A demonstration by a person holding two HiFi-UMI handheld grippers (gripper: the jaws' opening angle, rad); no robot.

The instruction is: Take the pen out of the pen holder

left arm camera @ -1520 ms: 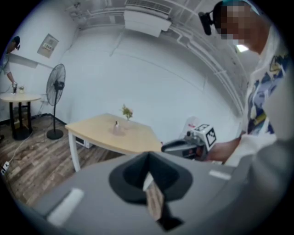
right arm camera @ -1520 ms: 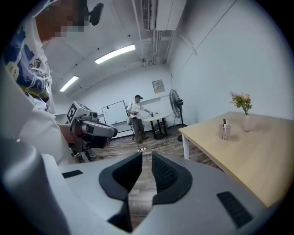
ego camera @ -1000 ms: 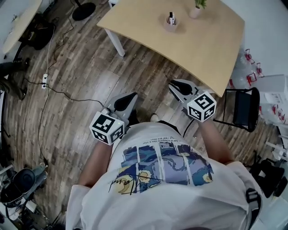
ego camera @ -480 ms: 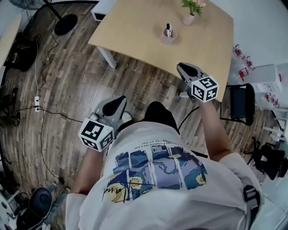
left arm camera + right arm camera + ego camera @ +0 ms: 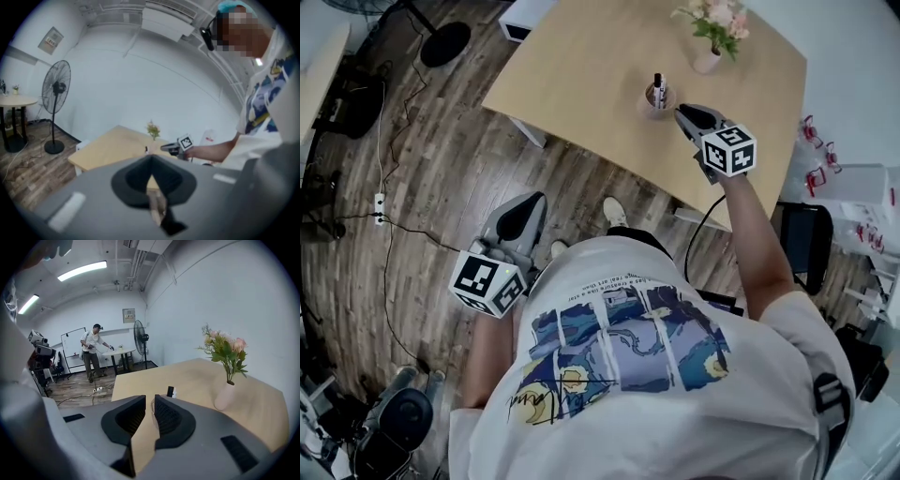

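The pen (image 5: 657,84) stands in the pen holder (image 5: 655,101) on the table (image 5: 581,66), vase (image 5: 707,62) near its right.

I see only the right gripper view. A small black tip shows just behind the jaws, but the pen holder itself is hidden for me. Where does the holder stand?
Observer: In the head view, the round brownish pen holder stands on the light wooden table, close ahead of the right gripper.
Operator: What does it hold?
Observer: A dark pen stands upright in it; how many more, I cannot tell.
Operator: And the left gripper?
Observer: The left gripper hangs low over the dark wooden floor, far from the table, jaws together.
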